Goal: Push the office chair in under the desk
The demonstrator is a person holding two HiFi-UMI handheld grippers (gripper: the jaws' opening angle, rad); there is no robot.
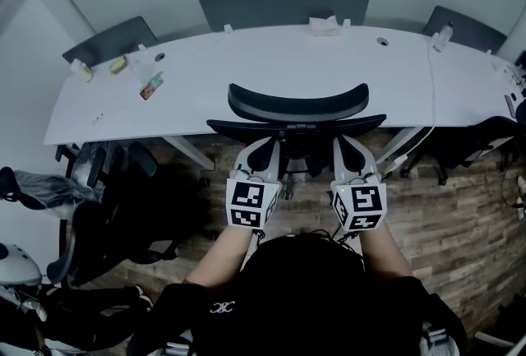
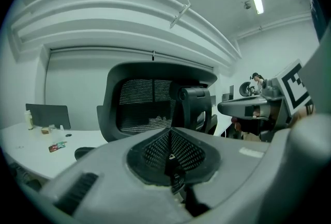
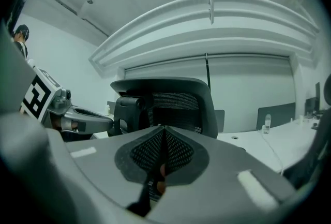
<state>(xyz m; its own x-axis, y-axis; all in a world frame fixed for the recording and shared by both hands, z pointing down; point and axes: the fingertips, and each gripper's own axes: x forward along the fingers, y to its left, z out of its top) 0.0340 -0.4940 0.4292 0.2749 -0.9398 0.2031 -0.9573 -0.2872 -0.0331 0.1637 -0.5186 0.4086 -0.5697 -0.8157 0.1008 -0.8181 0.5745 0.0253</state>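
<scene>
A black mesh office chair (image 1: pixel 297 102) stands at the near edge of the long white desk (image 1: pixel 246 75), its headrest and backrest top towards me. My left gripper (image 1: pixel 265 142) and right gripper (image 1: pixel 350 142) are side by side just behind the backrest, both shut with nothing between the jaws. Whether the tips touch the chair I cannot tell. In the left gripper view the chair's back (image 2: pixel 145 109) rises ahead of the shut left gripper (image 2: pixel 170 155), with the right gripper off to the right. In the right gripper view the chair's back (image 3: pixel 176 104) is ahead of the shut right gripper (image 3: pixel 164 153).
Another black chair (image 1: pixel 107 206) stands at the left by the desk's end. Grey chairs (image 1: pixel 283 7) line the desk's far side. On the desk lie small packets (image 1: pixel 151 85), a tissue box (image 1: pixel 325 24), a bottle (image 1: pixel 442 35) and a white cable (image 1: pixel 431 91).
</scene>
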